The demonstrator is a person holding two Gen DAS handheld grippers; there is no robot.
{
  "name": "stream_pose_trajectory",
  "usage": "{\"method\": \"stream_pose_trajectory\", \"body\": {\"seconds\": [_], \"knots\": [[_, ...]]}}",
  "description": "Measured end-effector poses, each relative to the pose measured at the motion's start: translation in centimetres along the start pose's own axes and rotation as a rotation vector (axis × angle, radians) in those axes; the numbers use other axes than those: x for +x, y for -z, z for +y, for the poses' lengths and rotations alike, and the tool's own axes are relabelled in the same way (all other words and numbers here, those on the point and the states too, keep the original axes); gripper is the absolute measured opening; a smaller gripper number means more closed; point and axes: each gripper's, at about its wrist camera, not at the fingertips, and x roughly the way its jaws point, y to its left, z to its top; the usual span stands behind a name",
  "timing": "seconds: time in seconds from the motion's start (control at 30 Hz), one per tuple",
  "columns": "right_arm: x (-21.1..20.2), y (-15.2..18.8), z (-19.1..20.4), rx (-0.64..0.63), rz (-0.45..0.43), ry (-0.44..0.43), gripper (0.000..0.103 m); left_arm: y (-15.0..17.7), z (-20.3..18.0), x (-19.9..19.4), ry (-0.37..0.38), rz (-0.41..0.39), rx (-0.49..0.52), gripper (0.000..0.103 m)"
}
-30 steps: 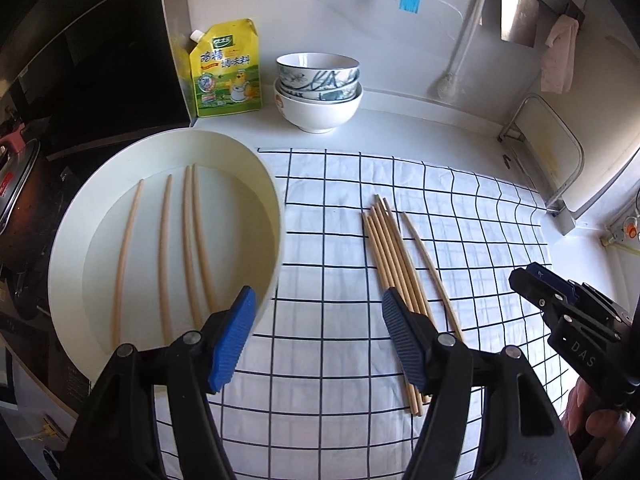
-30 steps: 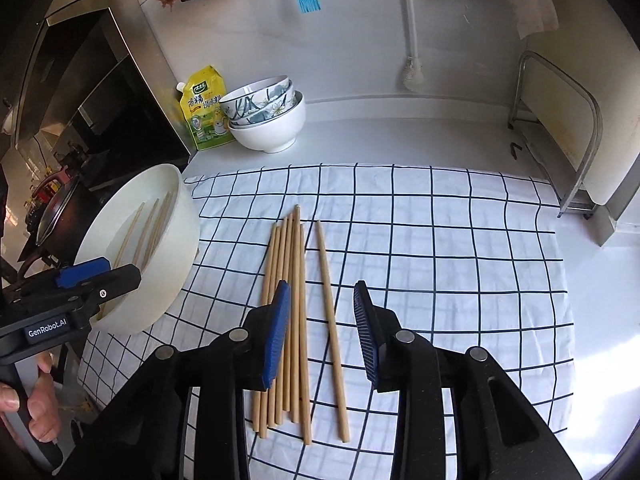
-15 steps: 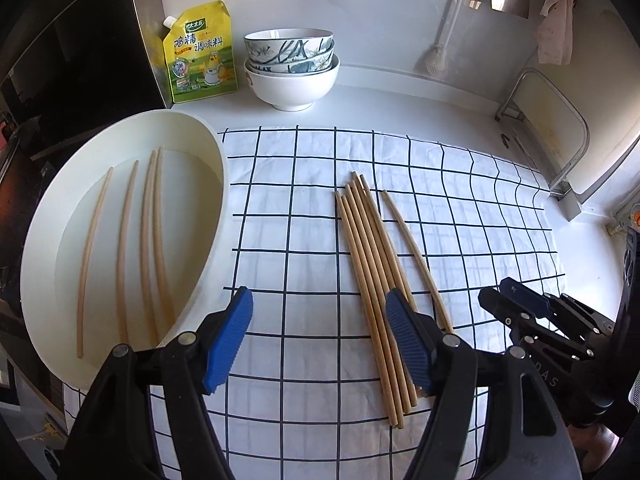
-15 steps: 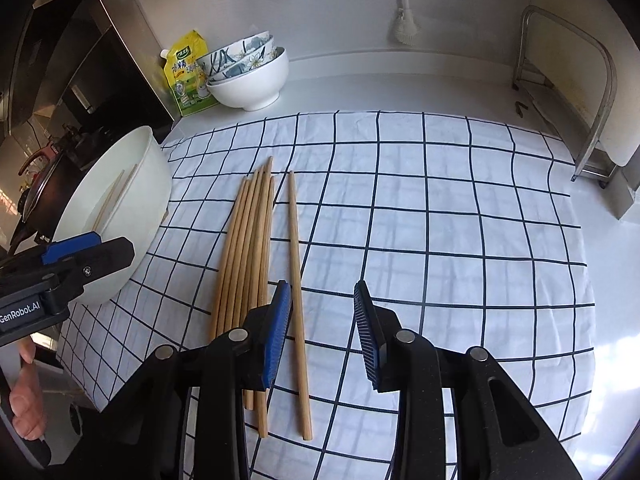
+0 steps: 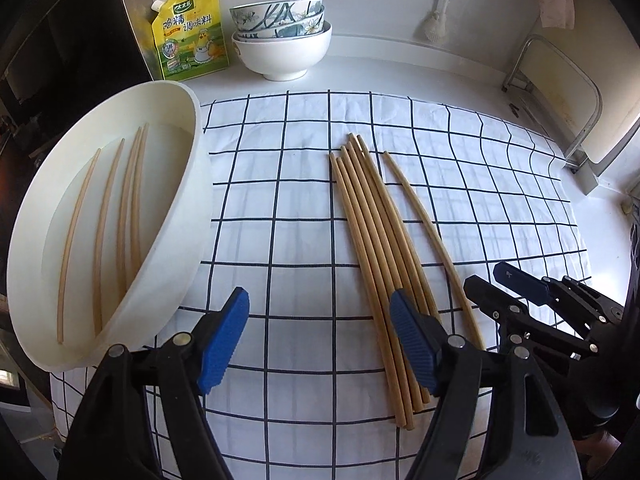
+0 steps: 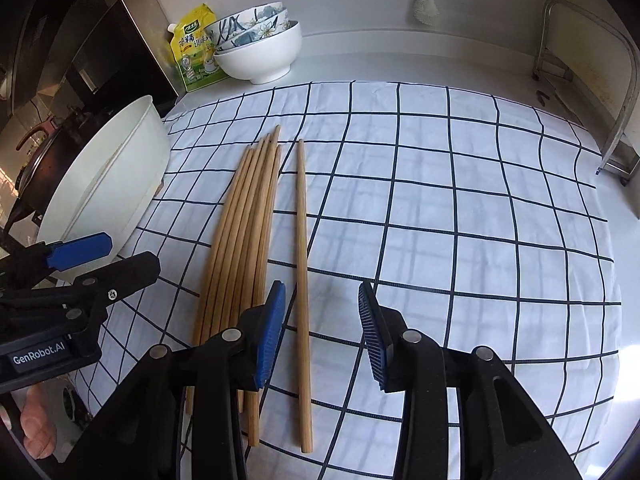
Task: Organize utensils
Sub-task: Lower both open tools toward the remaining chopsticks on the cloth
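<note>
Right gripper (image 6: 322,334) (jaws just widened, gripping nothing) straddles the lone chopstick (image 6: 303,280); its left pad may snag the bundle (image 6: 244,240) alongside

the left hand-held gripper (image 5: 318,338) hides the near ends of some bundled chopsticks (image 5: 372,240).

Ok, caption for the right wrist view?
Open right tongs straddle a lone chopstick on checked cloth.
</note>
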Motion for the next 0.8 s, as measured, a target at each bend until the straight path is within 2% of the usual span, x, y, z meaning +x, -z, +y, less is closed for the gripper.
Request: {"method": "stream_pose_trajectory", "body": {"seconds": [0.43,0.8], "knots": [[1.2,0.2,-0.1,-0.042,0.008,0.047,0.036,1.6,0.2,2.2,-0.022,0.049,-0.001,0.074],[1.2,-0.5,-1.7,-0.012,-0.008,0.073,0.036,1.2,-0.1,3.5,-0.018,0.061,-0.002,0.074]]}}
